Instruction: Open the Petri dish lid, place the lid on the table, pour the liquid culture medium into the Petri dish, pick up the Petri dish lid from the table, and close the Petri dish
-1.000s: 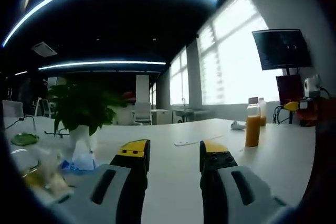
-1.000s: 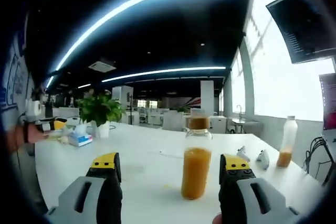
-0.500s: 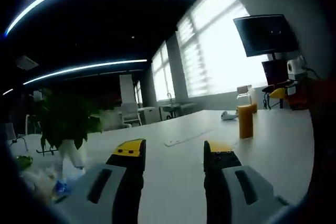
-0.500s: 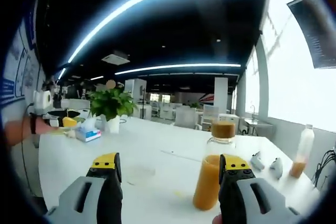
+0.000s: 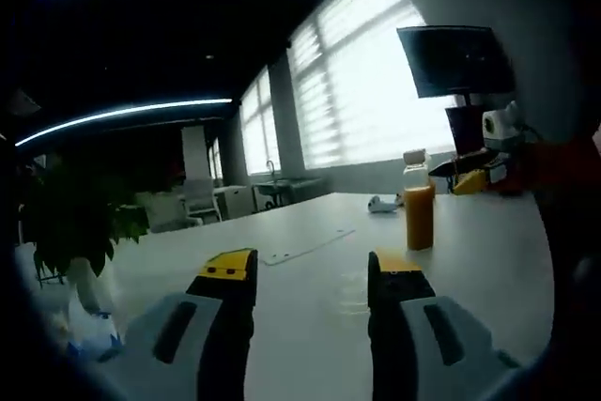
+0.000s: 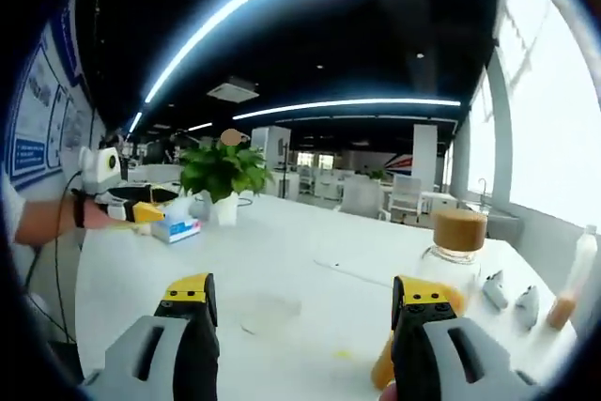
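1. Clear, flat and hard to make out, the transparent round Petri dish [image 6: 266, 312] lies on the white counter [image 6: 310, 251] in the right gripper view, low in the frame, just ahead of and between that view's two jaws, slightly left of centre.
2. Right gripper [image 6: 306, 300]: jaws wide apart, holding nothing. The glass bottle of orange liquid with a brown cap [image 6: 449, 260] stands at lower right, partly behind the right-hand jaw.
3. Left gripper [image 5: 311, 269]: jaws wide apart, holding nothing. A faint round outline on the counter sits between the jaw tips; whether it is the dish cannot be told.
4. Judgement: the dish lid appears not yet lifted. The dish is flat, without a long axis, so approach direction is free.
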Demonstrator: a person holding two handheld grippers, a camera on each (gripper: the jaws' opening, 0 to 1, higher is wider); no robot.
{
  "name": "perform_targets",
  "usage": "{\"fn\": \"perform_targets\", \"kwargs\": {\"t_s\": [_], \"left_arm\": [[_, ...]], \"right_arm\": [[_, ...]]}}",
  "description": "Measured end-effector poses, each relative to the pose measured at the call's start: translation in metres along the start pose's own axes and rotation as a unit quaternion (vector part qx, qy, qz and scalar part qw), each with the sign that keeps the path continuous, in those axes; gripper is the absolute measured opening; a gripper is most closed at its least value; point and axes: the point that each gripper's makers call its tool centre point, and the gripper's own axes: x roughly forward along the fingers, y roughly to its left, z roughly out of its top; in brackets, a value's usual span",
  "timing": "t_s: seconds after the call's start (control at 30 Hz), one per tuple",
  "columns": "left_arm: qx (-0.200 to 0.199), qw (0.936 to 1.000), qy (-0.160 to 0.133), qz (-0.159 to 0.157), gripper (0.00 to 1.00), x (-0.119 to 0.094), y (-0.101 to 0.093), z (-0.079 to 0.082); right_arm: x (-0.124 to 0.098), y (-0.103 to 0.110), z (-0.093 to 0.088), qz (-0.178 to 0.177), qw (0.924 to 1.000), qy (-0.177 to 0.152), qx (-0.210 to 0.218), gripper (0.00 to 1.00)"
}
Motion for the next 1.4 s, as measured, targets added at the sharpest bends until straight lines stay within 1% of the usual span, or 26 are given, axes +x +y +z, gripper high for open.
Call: {"fn": "perform_targets", "kwargs": {"t_s": [0.03,0.2,0.27,0.33,0.43,0.57,0.6,0.67,0.7,0.73,0.83,0.9,0.97,1.0,1.13,1.2,1.27,1.33,1.4], "left_arm": [[-0.002,1.0,0.003,-0.006,0.39,0.003,-0.007,-0.001],[-0.005,0.9991,0.016,-0.039,0.4,0.026,-0.019,-0.011],[-0.007,0.9987,0.018,-0.047,0.4,0.032,-0.02,-0.015],[-0.006,0.9984,0.027,-0.05,0.4,0.039,-0.018,-0.022],[-0.011,0.9978,0.031,-0.058,0.41,0.045,-0.016,-0.03],[-0.009,0.9963,0.047,-0.071,0.42,0.052,-0.015,-0.046],[-0.008,0.996,0.05,-0.074,0.42,0.054,-0.015,-0.05],[-0.01,0.9949,0.055,-0.084,0.44,0.057,-0.017,-0.056],[-0.015,0.9941,0.054,-0.093,0.45,0.059,-0.02,-0.058],[-0.016,0.9932,0.058,-0.1,0.47,0.061,-0.022,-0.062],[-0.018,0.99,0.074,-0.119,0.49,0.067,-0.029,-0.076],[-0.009,0.988,0.086,-0.128,0.49,0.071,-0.032,-0.086],[0.0,0.9852,0.096,-0.142,0.49,0.075,-0.037,-0.094],[0.013,0.9832,0.104,-0.149,0.49,0.076,-0.038,-0.098],[0.035,0.9762,0.127,-0.172,0.5,0.083,-0.047,-0.112],[0.043,0.9743,0.131,-0.178,0.5,0.088,-0.049,-0.115],[0.042,0.9719,0.135,-0.188,0.5,0.091,-0.052,-0.117],[0.039,0.9707,0.137,-0.194,0.5,0.095,-0.054,-0.118],[0.053,0.9658,0.146,-0.208,0.51,0.097,-0.058,-0.123]], "right_arm": [[0.004,0.001,-0.001,0.003,1.0,0.002,-0.001,0.7],[0.018,0.005,-0.005,0.014,0.9999,0.007,-0.004,0.7],[0.024,0.005,-0.008,0.02,0.9997,0.011,-0.003,0.7],[0.03,0.006,-0.013,0.024,0.9996,0.016,-0.004,0.7],[0.037,0.007,-0.017,0.029,0.9994,0.019,-0.002,0.7],[0.046,0.009,-0.023,0.032,0.9992,0.024,0.0,0.7],[0.051,0.009,-0.027,0.035,0.999,0.028,-0.003,0.7],[0.053,0.014,-0.032,0.039,0.9986,0.035,-0.009,0.7],[0.057,0.014,-0.035,0.042,0.9983,0.039,-0.012,0.7],[0.06,0.015,-0.038,0.044,0.9981,0.041,-0.014,0.7],[0.067,0.019,-0.049,0.051,0.9972,0.053,-0.015,0.7],[0.073,0.019,-0.055,0.053,0.9968,0.059,-0.013,0.7],[0.08,0.02,-0.064,0.062,0.9957,0.068,-0.008,0.7],[0.083,0.019,-0.068,0.065,0.9952,0.073,-0.006,0.7],[0.089,0.028,-0.081,0.095,0.9915,0.088,-0.012,0.71],[0.092,0.033,-0.089,0.113,0.9882,0.101,-0.024,0.71],[0.095,0.038,-0.097,0.127,0.9849,0.112,-0.036,0.71],[0.097,0.042,-0.102,0.138,0.9819,0.122,-0.043,0.71],[0.099,0.044,-0.107,0.149,0.9779,0.136,-0.055,0.71]]}}
